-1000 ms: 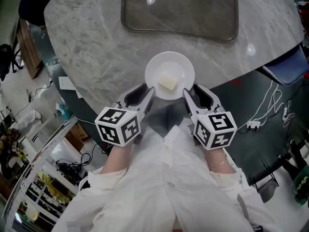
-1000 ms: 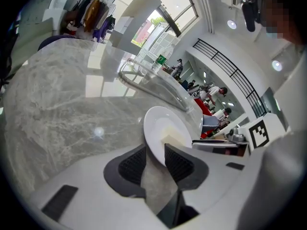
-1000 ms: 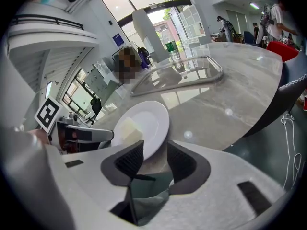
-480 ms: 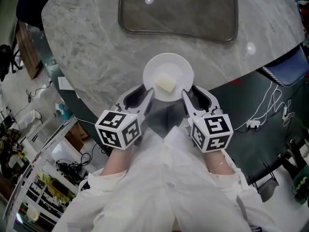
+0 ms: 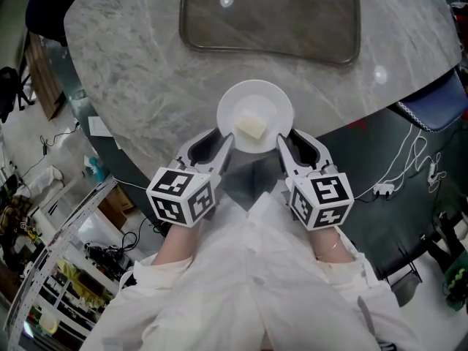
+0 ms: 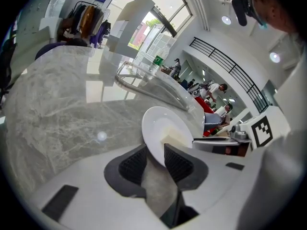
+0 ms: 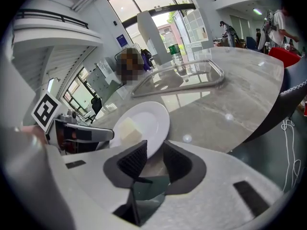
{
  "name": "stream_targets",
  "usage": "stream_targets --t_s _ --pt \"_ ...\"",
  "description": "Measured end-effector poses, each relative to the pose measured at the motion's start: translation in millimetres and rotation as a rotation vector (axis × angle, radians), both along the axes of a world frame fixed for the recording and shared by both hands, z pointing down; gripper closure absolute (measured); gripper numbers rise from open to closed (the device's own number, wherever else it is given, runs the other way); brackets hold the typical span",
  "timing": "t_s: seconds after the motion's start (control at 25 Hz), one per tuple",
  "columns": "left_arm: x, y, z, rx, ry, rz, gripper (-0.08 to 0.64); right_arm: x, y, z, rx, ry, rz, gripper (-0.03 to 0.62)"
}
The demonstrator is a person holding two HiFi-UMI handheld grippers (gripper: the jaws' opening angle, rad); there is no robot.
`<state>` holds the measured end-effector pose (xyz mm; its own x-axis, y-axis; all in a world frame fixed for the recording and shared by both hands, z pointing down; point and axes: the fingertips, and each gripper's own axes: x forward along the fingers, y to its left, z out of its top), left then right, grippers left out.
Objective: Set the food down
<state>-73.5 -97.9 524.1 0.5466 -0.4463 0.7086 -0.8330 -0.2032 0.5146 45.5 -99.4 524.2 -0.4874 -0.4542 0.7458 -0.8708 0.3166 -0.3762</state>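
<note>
A white plate (image 5: 272,97) is lying level at the near edge of the grey marble tabletop (image 5: 131,72), about midway along that edge. It is carrying a pale yellow block of food (image 5: 252,128) a little nearer than its centre. The left gripper (image 5: 225,139) is gripping the plate's near-left rim. In the left gripper view the rim is running between the two dark ribbed pads, which are pressing on it from either side at a middling spread. The right gripper (image 5: 287,137) is taking the near-right rim in the same way. Its jaws are closing, with the rim standing between the pads and both pads lying against it. Whether the plate's base is resting on the marble or hanging just above it is not showing clearly. Both grippers are reaching in across the near edge, and their marker cubes are sitting off the tabletop, above the person's white clothing (image 5: 248,284). Toward the far edge a dark, shallow tray (image 5: 270,20) is lying flat, well apart from the plate.
</note>
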Motion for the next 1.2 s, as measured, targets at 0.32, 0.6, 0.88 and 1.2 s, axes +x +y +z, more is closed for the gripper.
stream_targets --t_s 0.32,0.6,0.88,1.2 --pt "0.1 -0.3 0.4 0.007 -0.023 -0.015 0.458 1.5 -1.2 -0.7 0.000 0.011 0.003 0.505" --pt "4.0 4.6 -5.7 0.018 -0.004 -0.001 0.459 6.4 -3.8 -8.3 0.034 0.013 0.030 0.514" --pt "4.6 7.6 -18.7 0.049 0.001 0.018 0.459 7.5 -0.7 -22.7 0.068 0.007 0.044 0.516" --pt "4.4 2.9 -33.4 0.071 0.006 0.036 0.457 7.1 -7.2 -37.9 0.094 0.013 0.050 0.518"
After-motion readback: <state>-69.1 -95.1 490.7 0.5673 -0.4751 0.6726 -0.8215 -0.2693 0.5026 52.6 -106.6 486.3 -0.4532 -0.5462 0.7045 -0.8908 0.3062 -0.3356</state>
